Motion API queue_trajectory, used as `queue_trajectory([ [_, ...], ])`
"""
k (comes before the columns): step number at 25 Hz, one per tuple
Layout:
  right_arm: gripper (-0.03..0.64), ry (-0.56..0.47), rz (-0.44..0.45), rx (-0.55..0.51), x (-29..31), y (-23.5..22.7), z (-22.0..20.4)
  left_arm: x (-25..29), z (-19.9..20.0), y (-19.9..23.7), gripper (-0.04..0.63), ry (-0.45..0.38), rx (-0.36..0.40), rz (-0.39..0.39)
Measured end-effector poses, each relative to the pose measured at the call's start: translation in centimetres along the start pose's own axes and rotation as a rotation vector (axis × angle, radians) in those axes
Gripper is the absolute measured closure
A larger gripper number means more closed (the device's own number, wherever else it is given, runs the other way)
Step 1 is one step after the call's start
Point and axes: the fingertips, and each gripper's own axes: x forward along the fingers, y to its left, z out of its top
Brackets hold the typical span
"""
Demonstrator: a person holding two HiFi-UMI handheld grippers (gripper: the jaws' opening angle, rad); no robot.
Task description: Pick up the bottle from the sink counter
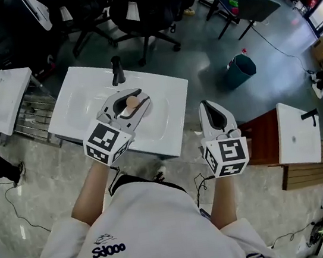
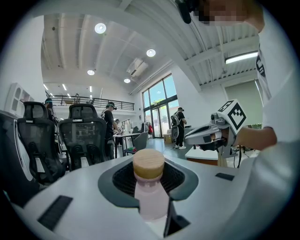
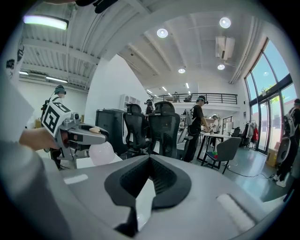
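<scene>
Gripping the bottle (image 1: 132, 104) just under its wooden cap (image 2: 148, 163), the left tongs (image 1: 140, 98) are closed on its neck at about half their spread. The ribbed pads press the pale pink body from both sides. In the head view the bottle sits at the middle of the frame, over the basin of the white sink (image 1: 81, 77), just below the dark faucet (image 1: 117, 72). In the right gripper view it shows at the left of the frame, with the rounded body (image 3: 101, 152) hanging beneath the left tongs and apparently off the white tabletop (image 1: 174, 135), though no view shows its base plainly.

The right tongs (image 1: 208, 107) hover right of centre in the head view, past the tabletop's right edge. Their tips are together and nothing is between them, so they have no part in the grasp.

By my reading, the grasp is made and the step in hand is the lift itself, which looks nearly done. The next move calls for a steady squeeze and a straight rise. That should take the bottle away from the basin and the faucet behind it. Because the hold is high on the neck, the heavier body below could swing or slip, so a slow, level carry seems wise. The right tongs only need to stay out of the way.
</scene>
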Motion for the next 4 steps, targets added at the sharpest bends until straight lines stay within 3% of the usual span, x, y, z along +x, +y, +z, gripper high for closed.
queue_trajectory([
  [4, 0.607, 0.008, 0.004, -0.002, 0.52, -0.01, -0.20, 0.28, -0.39, 0.27, 0.483, 0.012, -0.003, -0.002],
])
